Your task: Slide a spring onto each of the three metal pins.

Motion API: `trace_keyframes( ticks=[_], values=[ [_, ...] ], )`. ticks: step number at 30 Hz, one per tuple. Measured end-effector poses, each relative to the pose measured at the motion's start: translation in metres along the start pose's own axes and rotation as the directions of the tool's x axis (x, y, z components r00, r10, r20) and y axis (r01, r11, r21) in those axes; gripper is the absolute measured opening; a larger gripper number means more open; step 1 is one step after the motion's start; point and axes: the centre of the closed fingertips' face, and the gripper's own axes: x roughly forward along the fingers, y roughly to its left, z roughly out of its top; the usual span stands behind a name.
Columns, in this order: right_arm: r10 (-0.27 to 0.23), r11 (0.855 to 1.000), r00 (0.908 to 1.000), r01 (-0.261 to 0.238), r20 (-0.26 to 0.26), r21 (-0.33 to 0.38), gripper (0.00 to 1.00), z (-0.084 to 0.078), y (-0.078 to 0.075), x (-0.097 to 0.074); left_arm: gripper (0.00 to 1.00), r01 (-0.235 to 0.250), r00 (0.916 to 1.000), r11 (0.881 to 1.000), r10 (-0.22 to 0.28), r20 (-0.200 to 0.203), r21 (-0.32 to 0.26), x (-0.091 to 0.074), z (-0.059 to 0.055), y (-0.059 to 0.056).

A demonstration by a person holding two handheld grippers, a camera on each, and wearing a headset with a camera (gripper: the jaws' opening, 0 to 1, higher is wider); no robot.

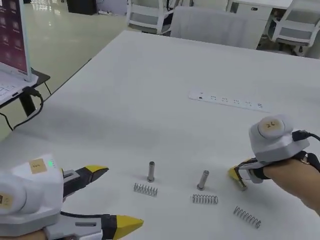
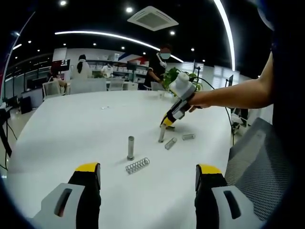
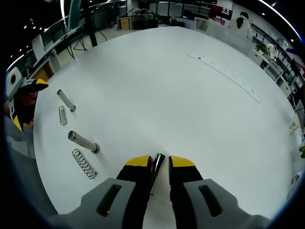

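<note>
at the right end of the table [image 1: 150, 90] the right gripper [image 3: 160, 161] is clamped on the third pin [image 3: 155, 172], held a bit tilted. the right spring [image 1: 247, 217] lies flat just beside it, toward me, not lined up with the pin. left gripper [image 1: 119, 196] is wide open, well apart, nearer the left spring [image 1: 145, 189]

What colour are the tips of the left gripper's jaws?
Yellow on the left gripper, clearest in its own view.
</note>
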Motion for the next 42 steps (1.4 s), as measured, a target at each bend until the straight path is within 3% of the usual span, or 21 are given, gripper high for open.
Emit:
trace_keyframes(
  ticks=[22, 42],
  values=[
    [-0.013, 0.998, 0.9995, 0.015, -0.030, 0.065, 0.05, -0.004, 0.004, -0.002, 0.77, -0.005, 1.0000, 1.000, 0.005, -0.002, 0.008, -0.004, 0.002, 0.004],
    [-0.027, 0.997, 0.9984, 0.023, 0.049, 0.074, 0.05, 0.005, 0.009, -0.035, 0.77, 0.011, 0.9999, 0.999, -0.012, 0.012, 0.042, -0.007, 0.011, -0.005]
  ],
)
